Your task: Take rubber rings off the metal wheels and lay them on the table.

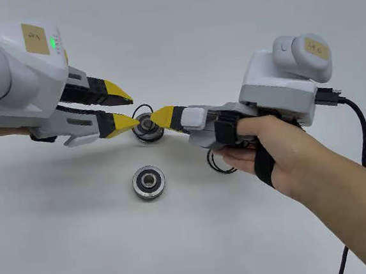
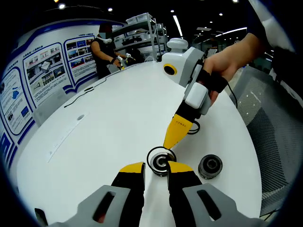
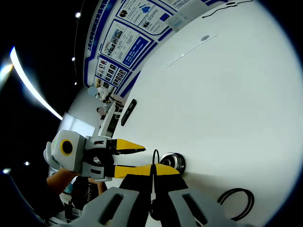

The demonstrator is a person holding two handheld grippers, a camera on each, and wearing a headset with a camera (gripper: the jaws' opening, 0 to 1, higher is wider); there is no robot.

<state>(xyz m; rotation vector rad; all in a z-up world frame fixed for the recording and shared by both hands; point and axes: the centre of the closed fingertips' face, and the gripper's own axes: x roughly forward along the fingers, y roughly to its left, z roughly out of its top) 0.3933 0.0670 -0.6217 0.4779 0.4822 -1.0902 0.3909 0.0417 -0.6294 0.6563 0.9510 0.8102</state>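
While the left gripper [image 1: 129, 108], jaws apart, props the wheel [image 1: 147, 128], the right gripper [image 1: 160, 116], pinched shut on the ring [image 1: 143, 106], should peel slowly toward 3 o'clock imo.

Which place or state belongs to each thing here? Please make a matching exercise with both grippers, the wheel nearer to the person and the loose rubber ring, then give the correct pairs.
Things
1. left gripper
2. right gripper
3. near wheel
4. loose ring

Places and states
A. lies alone, nothing touches it
B. fingers shut, tip at the far wheel
C. partly hidden under the hand
D. fingers open

Pairs: 1-D, 2-B, 3-A, 4-C
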